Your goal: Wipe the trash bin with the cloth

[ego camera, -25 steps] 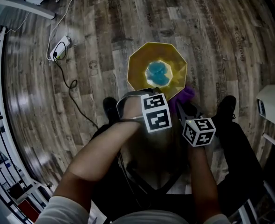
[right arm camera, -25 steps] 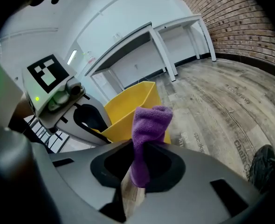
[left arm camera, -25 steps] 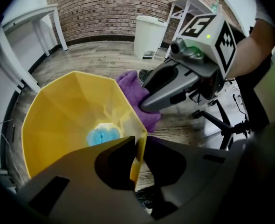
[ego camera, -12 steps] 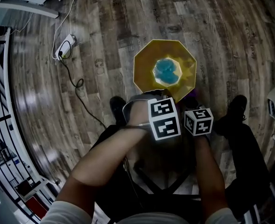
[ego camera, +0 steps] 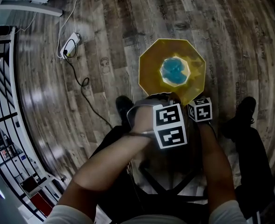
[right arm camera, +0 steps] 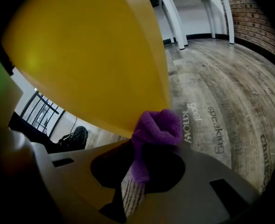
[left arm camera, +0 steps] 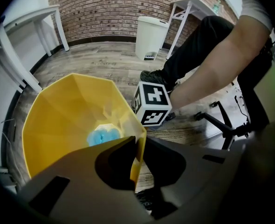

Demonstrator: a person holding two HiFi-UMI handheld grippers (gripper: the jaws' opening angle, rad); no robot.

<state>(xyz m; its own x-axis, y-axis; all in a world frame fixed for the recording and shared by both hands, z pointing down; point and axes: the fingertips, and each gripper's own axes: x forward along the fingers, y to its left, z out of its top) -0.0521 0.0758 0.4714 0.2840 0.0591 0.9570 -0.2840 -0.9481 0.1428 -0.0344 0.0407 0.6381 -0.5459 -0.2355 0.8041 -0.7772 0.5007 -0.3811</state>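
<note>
Yellow bin [ego camera: 149, 76] mid-wipe on the wood floor [ego camera: 105, 41], at the person's feet.
The left gripper [left arm camera: 138, 158] is clamped on the bin's near rim, steadying it. The right gripper [right arm camera: 136, 171] pinches the purple cloth [right arm camera: 157, 126] at the outer wall, seemingly touching. Next, likely, comes a firm stroke along that wall. Inside the bin lies only a blue wad [ego camera: 175, 70], at the bottom.

The trash bin [ego camera: 151, 73] is yellow, the cloth [right arm camera: 157, 126] purple, the floor [ego camera: 109, 41] wood-grained.

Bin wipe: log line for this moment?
left tool: shut on bin rim | right tool: shut on cloth | cloth: against bin's outer wall
</note>
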